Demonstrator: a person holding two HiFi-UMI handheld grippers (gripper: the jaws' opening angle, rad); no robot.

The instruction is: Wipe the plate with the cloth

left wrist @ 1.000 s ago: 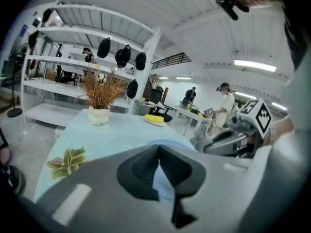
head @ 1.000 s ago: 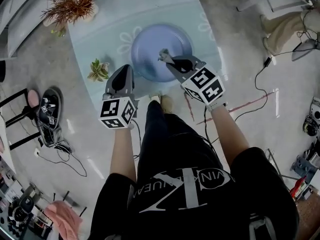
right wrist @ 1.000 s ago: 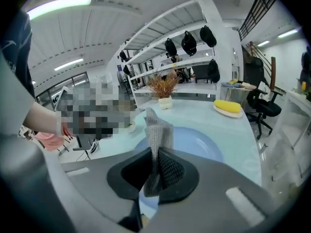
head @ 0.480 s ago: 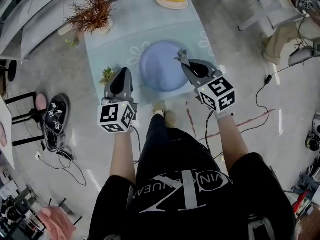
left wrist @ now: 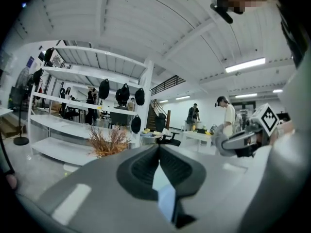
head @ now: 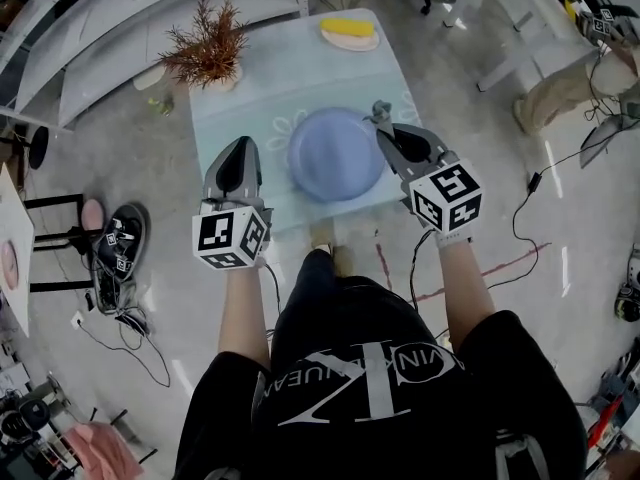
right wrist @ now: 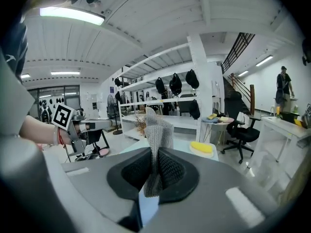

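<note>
A round lavender-blue plate point(head: 335, 156) lies on the pale blue glass table point(head: 270, 78). My right gripper point(head: 383, 121) hangs over the plate's far right rim, shut on a grey knitted cloth point(head: 379, 110). In the right gripper view the cloth point(right wrist: 156, 127) sticks up from between the closed jaws of the right gripper point(right wrist: 155, 154). My left gripper point(head: 240, 144) is held left of the plate, apart from it. In the left gripper view the left gripper point(left wrist: 158, 148) is shut with nothing in it. The plate is out of sight in both gripper views.
A dried reddish plant point(head: 208, 44) in a pot stands at the table's far left. A yellow thing on a small dish point(head: 350, 30) sits at the far edge. Sandals point(head: 122, 252) and cables lie on the floor to the left, a cable point(head: 520, 213) to the right.
The right gripper has carried the cloth from over the plate's middle towards its right rim. The left gripper has drifted a little farther from the plate. The head view takes in more of the table.
</note>
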